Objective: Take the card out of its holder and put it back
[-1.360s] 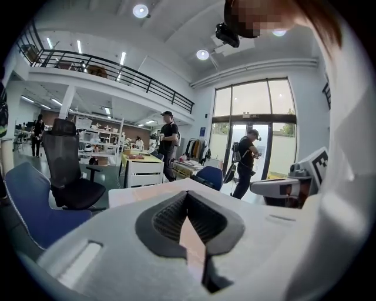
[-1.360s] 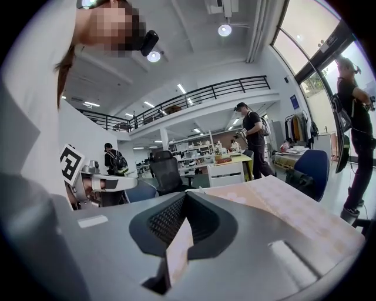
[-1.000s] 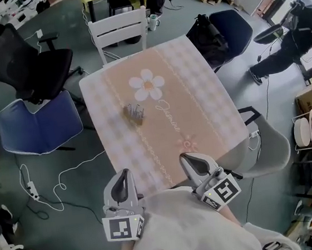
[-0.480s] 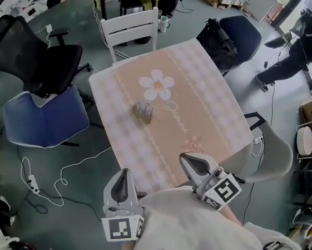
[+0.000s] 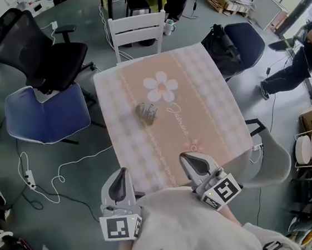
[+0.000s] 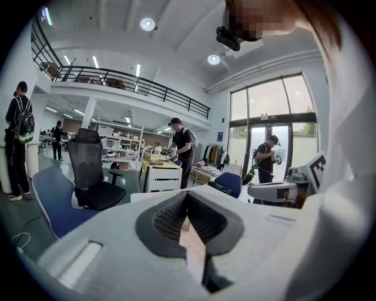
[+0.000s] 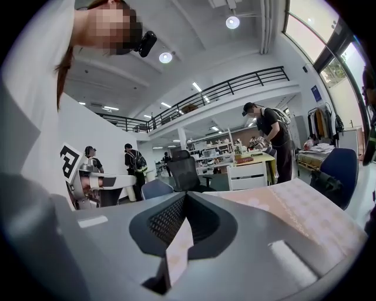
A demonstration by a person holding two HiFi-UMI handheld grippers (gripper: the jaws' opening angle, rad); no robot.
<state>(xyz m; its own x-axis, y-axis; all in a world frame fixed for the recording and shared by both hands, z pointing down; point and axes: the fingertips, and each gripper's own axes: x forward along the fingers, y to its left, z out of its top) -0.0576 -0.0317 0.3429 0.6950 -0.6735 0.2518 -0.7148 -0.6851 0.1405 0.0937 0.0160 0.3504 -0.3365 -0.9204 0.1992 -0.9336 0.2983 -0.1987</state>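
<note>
The left gripper and right gripper hang at the near edge of the table, each with jaws pressed together and nothing between them. The task looks not yet begun; this is the approach. The holder sits mid-table just beside the flower print, well apart from both grippers. Next, I judge, one gripper must reach out and open over it while the other steadies the holder. What it contains — card or not — is too small to tell.
</note>
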